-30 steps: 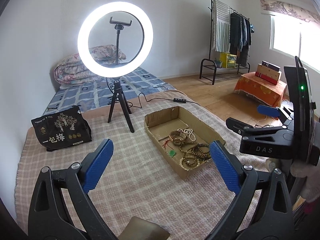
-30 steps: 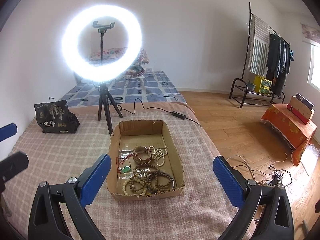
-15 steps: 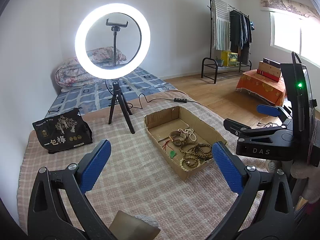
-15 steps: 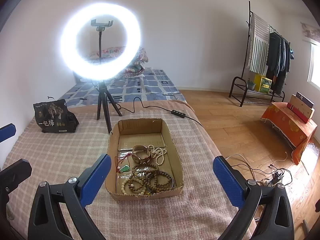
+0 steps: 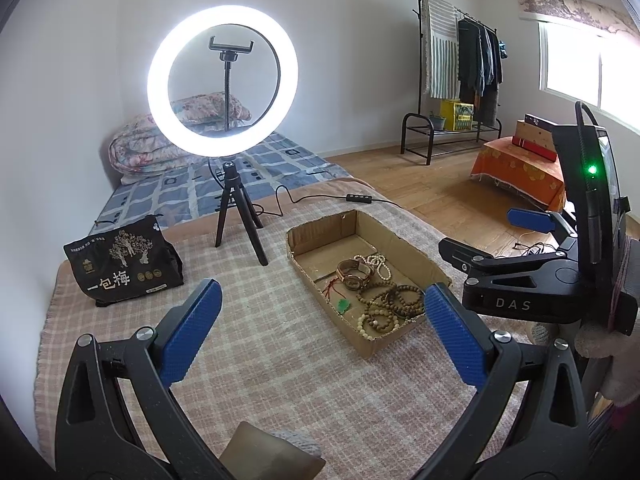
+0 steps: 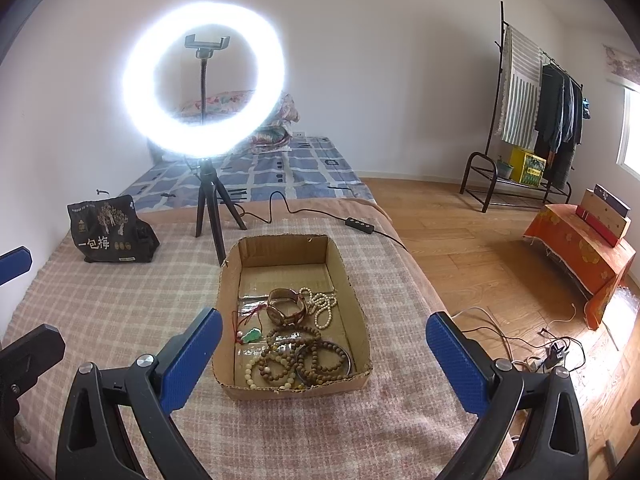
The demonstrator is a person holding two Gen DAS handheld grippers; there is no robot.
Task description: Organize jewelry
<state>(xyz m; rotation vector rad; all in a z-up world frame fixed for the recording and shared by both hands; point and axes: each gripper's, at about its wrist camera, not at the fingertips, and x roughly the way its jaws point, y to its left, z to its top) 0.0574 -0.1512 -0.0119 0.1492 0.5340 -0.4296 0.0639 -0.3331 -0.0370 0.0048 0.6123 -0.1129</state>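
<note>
CHANGE: both views sit slightly nearer the cardboard tray [image 6: 352,300] than a second ago | JAWS: left gripper [image 5: 320,332] and right gripper [image 6: 324,356] spread wide, empty | JEWELRY: wooden bead bracelets [image 6: 308,360], pearl strand [image 6: 322,308], watch [image 6: 286,308], green pendant [image 6: 252,335] heaped in tray, 12 o'clock of right gripper | TEXT: black bag [image 5: 124,266] "一包梅" at 10 o'clock; "DAS" on right gripper's body.

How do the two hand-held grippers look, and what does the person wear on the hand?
Each hand-held gripper, left and right, has two black arms with silver screws and blue textured pads. In the left view, the right one's body reads "DAS", with a black cable and a green light above. The hand wears a light knitted glove.
</note>
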